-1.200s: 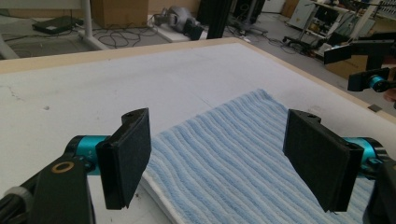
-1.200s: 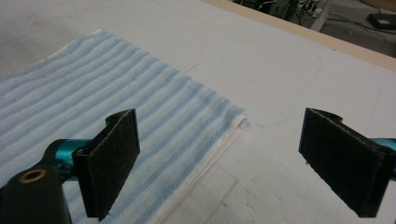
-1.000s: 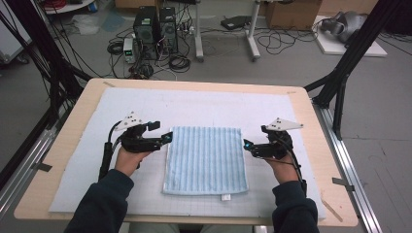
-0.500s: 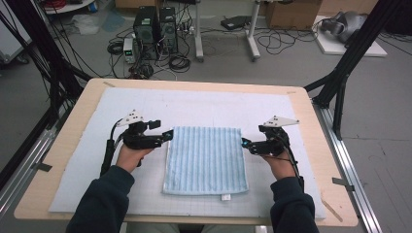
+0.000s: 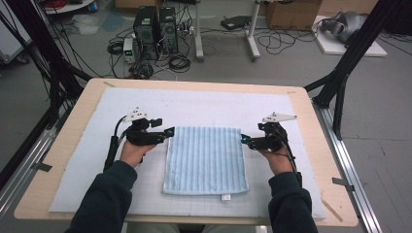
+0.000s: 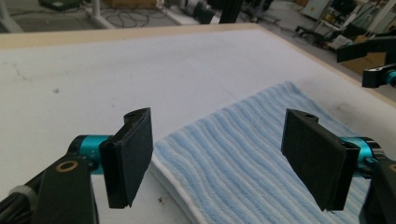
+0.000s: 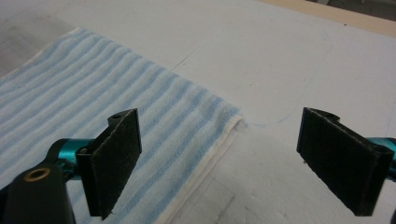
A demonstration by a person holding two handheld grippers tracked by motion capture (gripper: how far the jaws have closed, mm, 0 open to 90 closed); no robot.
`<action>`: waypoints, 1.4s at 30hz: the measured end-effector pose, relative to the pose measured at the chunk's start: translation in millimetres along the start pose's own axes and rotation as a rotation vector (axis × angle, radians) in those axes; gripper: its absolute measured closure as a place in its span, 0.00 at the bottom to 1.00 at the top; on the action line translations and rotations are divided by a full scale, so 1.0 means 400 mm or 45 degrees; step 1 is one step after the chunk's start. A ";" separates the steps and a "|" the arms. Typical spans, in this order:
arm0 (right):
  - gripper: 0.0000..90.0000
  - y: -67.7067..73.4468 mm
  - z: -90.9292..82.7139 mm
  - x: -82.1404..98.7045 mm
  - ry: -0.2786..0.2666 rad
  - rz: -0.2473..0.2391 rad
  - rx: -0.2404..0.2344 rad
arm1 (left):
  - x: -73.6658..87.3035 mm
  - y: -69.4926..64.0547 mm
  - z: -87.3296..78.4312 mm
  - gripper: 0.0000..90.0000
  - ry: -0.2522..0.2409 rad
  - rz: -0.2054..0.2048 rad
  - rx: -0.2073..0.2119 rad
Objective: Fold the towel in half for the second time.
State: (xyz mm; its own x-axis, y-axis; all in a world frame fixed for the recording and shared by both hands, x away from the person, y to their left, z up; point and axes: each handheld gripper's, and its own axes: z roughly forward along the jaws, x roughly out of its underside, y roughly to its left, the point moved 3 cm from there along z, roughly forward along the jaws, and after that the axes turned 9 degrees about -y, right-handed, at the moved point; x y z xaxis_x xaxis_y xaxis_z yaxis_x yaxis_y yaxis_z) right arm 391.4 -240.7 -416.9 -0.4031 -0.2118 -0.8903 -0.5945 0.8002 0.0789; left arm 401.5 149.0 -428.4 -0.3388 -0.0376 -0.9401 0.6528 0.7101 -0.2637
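A light blue striped towel [image 5: 206, 158], folded to a rectangle, lies flat on the white mat at the table's middle. My left gripper [image 5: 167, 132] is at the towel's far left corner, pointing right. In the left gripper view it [image 6: 219, 135] stands open, its jaws just narrowed a little; the towel's corner [image 6: 247, 154] lies below the gap and nothing is gripped. My right gripper [image 5: 244, 140] points left at the towel's far right corner. In the right gripper view it [image 7: 223, 140] is open over the towel's white-hemmed edge [image 7: 93, 98], pads clear of the cloth.
The white mat [image 5: 87, 145] covers most of the wooden table [image 5: 29, 204]. Black frame posts [image 5: 340, 82] stand at the table's sides. Computers and cables [image 5: 155, 29] sit on the floor beyond the far edge.
The left gripper has edged slightly away from the person, toward the towel's far left corner. The right gripper has hardly moved. The towel lies as before.
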 end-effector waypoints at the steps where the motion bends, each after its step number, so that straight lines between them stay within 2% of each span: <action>1: 0.16 -0.001 0.008 -0.001 0.009 -0.007 0.000 | 0.005 0.006 0.008 0.29 0.015 -0.009 -0.013; 7: 0.19 -0.006 0.059 0.004 0.084 0.000 0.017 | 0.037 0.037 0.041 0.32 0.092 -0.048 -0.097; 8: 0.19 -0.008 0.067 0.007 0.097 0.001 0.017 | 0.040 0.039 0.050 0.32 0.117 -0.047 -0.106; 11: 0.21 -0.013 0.097 0.015 0.136 0.016 0.038 | 0.037 0.039 0.069 0.34 0.141 -0.048 -0.123; 14: 0.22 -0.011 0.116 0.017 0.145 0.022 0.038 | 0.037 0.041 0.088 0.36 0.171 -0.033 -0.148; 17: 0.23 -0.016 0.130 0.021 0.163 0.035 0.041 | 0.053 0.053 0.101 0.37 0.205 -0.045 -0.180; 19: 0.31 -0.020 0.137 0.024 0.163 0.061 0.036 | 0.064 0.058 0.107 0.38 0.233 -0.044 -0.193; 23: 0.38 -0.025 0.152 0.028 0.186 0.068 0.044 | 0.067 0.063 0.112 0.43 0.239 -0.057 -0.231; 24: 0.38 -0.028 0.157 0.030 0.195 0.064 0.046 | 0.067 0.064 0.112 0.45 0.243 -0.050 -0.236; 27: 0.43 -0.036 0.168 0.036 0.208 0.083 0.056 | 0.066 0.059 0.117 0.52 0.267 0.019 -0.269; 31: 0.49 -0.036 0.176 0.036 0.216 0.071 0.041 | 0.066 0.058 0.120 0.61 0.265 0.037 -0.299; 36: 0.61 -0.034 0.177 0.035 0.225 0.048 0.015 | 0.068 0.051 0.122 0.67 0.283 0.108 -0.333; 38: 0.67 -0.031 0.178 0.034 0.227 0.030 0.003 | 0.068 0.049 0.122 0.71 0.285 0.121 -0.327; 39: 0.68 -0.029 0.178 0.034 0.231 0.022 -0.003 | 0.068 0.047 0.123 0.75 0.282 0.129 -0.305; 42: 0.75 -0.026 0.181 0.033 0.226 0.005 -0.016 | 0.070 0.035 0.127 0.92 0.294 0.195 -0.275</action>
State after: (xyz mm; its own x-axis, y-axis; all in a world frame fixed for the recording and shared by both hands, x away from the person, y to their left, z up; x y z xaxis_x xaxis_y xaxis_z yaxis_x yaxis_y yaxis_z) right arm 442.6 -211.2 -462.1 -0.5214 -0.3055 -0.7968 -0.6008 0.7945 0.0885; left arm 435.4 122.2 -469.4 -0.4085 0.2234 -0.8850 0.5577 0.8286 -0.0483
